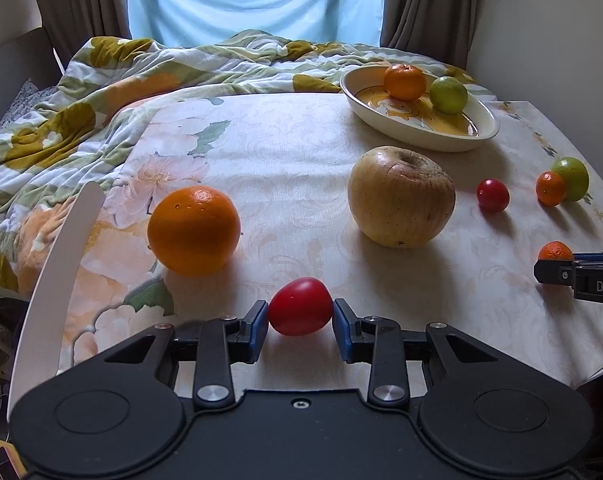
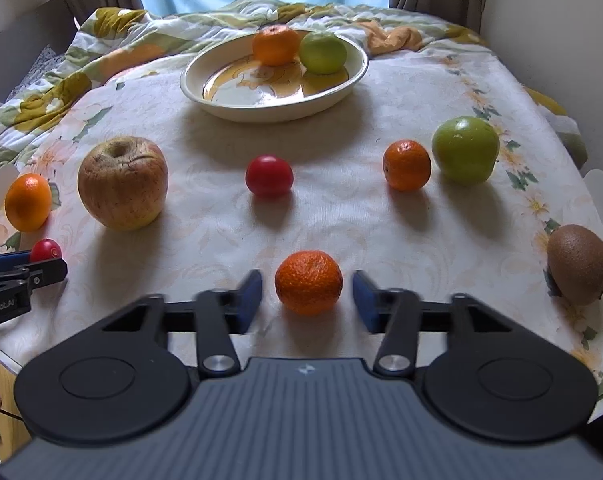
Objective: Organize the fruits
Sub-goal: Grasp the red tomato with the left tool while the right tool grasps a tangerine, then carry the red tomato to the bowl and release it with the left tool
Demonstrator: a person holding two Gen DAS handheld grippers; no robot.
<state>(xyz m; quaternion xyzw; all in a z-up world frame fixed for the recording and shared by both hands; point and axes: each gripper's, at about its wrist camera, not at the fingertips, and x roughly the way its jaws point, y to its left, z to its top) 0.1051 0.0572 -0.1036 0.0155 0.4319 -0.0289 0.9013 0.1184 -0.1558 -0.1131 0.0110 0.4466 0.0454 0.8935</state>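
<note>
Red, thin-skinned tomato [image 1: 300,306], low centre of frame, sits pinched between the left gripper's [image 1: 301,322] pads at its widest girth; soft, easily bruised; the right gripper [image 2: 307,296] gapes around a firm, pebbly mandarin [image 2: 308,282], untouched.

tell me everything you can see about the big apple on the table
The big apple is the largest fruit here, yellowish with a reddish blush, and its skin looks dull and wrinkled around the sunken stem hollow. It stands upright on the floral tablecloth, touching nothing else, between the large orange and the small red tomato, nearer than the dish.
</note>
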